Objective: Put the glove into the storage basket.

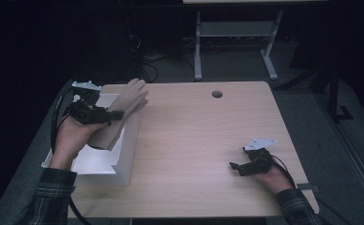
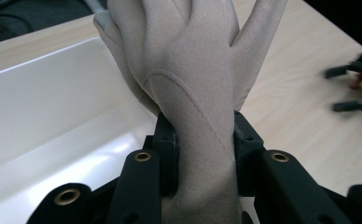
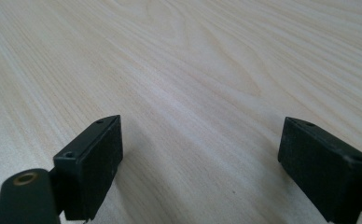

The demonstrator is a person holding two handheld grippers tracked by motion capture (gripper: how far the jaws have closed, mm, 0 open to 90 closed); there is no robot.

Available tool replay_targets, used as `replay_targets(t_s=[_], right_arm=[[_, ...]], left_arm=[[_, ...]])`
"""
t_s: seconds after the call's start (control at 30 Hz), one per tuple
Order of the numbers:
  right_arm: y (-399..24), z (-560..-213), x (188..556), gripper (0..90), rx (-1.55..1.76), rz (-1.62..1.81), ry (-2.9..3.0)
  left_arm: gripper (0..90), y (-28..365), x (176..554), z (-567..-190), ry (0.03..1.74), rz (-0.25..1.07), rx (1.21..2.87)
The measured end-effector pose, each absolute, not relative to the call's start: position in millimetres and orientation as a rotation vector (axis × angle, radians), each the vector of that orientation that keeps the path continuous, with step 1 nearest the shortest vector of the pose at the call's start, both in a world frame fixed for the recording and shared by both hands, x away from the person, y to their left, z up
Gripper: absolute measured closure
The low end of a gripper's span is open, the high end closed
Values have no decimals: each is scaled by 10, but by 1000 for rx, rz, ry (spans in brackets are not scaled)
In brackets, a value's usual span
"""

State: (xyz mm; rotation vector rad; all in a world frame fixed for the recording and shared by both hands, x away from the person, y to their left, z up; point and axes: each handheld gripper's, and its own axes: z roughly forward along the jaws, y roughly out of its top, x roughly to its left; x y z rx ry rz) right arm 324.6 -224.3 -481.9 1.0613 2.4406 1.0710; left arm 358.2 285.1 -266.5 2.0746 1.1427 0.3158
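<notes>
One glove aloft, one claw waiting

Two claws share the work as we read it, and they are well apart. Our left claw (image 1: 117,114) is clenched on a beige glove (image 1: 119,115), its pads pressing the narrow wrist part from both sides, as the left gripper view makes plain (image 2: 202,93). The glove hangs in the air over the white box (image 1: 124,161) at the left end of the bench (image 1: 203,140), touching neither as far as we can tell.

The relation that matters is the glove's long axis. It runs from the cuff, low and near our left hand (image 1: 72,136), up and away to the fingers, which point toward the far edge of the bench. The claw crosses that axis at the wrist, so cuff and fingers both stick out free on either side.

Our right claw (image 1: 235,167) lies near the bench's right front corner, released, jaws wide with bare wood between them. The glove lies to its left, across open bench, so the left hand is far the nearer. We judge that any hand-over needs a long reach.

The glove looks like soft, suede-like cloth, evenly beige, with stitched seams curving over its back; it holds a filled-out shape rather than drooping.
</notes>
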Motion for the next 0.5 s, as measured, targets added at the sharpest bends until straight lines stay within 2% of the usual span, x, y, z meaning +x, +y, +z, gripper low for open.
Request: replay_targets(t_s=[0.27, 0.5], right_arm=[[-2243, -4819, 3246, 132, 1060, 1071, 2440], [-2243, -4819, 3246, 132, 1061, 1071, 2441]], left_arm=[[688, 3216, 3591, -2837, 1294, 375, 2019], [688, 3385, 3608, -3114, 1377, 365, 2008]])
